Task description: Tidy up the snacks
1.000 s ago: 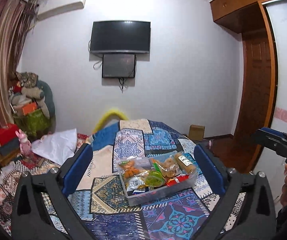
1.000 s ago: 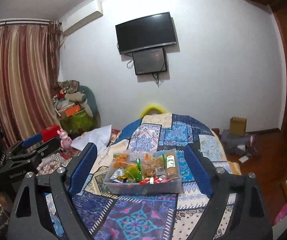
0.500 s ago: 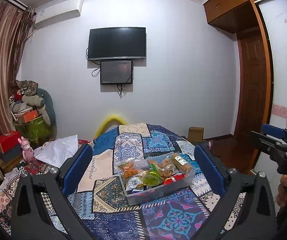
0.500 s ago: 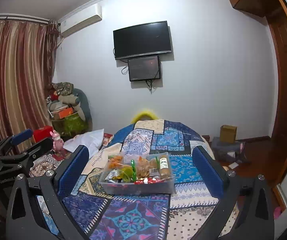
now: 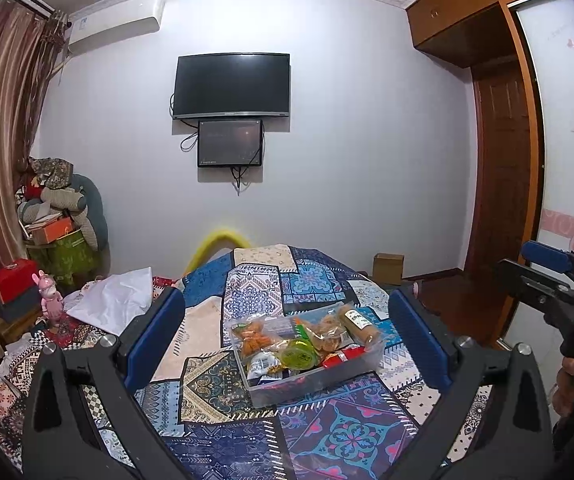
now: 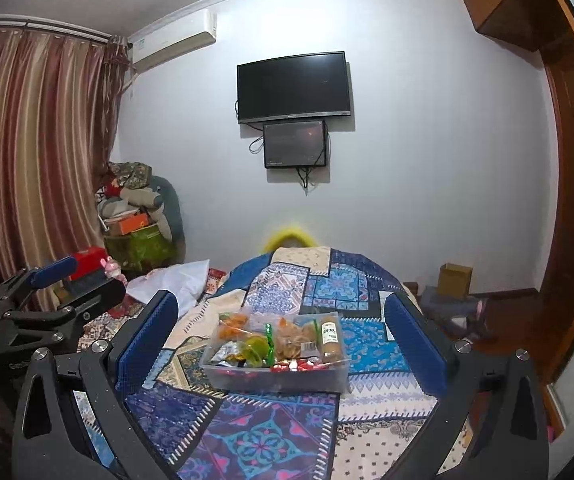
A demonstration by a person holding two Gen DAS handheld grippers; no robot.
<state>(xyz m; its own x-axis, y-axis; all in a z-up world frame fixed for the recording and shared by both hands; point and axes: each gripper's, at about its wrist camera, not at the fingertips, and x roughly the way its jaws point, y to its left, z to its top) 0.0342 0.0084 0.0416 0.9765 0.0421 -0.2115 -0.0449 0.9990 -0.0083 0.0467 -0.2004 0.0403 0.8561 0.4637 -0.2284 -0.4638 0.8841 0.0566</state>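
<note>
A clear plastic bin (image 5: pixel 311 384) (image 6: pixel 279 378) packed with snack packets sits on a patchwork blue cloth (image 5: pixel 255 296) (image 6: pixel 287 424). Inside I see orange snacks (image 5: pixel 253 336), a green-lidded cup (image 5: pixel 298 354), a brown tube with a white label (image 5: pixel 357 322) (image 6: pixel 330 338) and red wrappers (image 6: pixel 297 366). My left gripper (image 5: pixel 287 332) stands open well short of the bin, nothing between its blue pads. My right gripper (image 6: pixel 283 328) is open wide, also back from the bin and empty. Each gripper shows at the edge of the other's view.
A white bag (image 5: pixel 115 300) and a pink toy (image 5: pixel 49 294) lie left of the cloth. Piled boxes and bedding (image 5: pixel 59 216) fill the left corner by the curtain. A cardboard box (image 5: pixel 387 268) stands on the floor near the wooden door (image 5: pixel 503 200). A television (image 5: pixel 231 86) hangs on the far wall.
The right gripper's jaws have spread wider and its view has rolled level. The left view has tipped up slightly. The bin and snacks have not moved.
</note>
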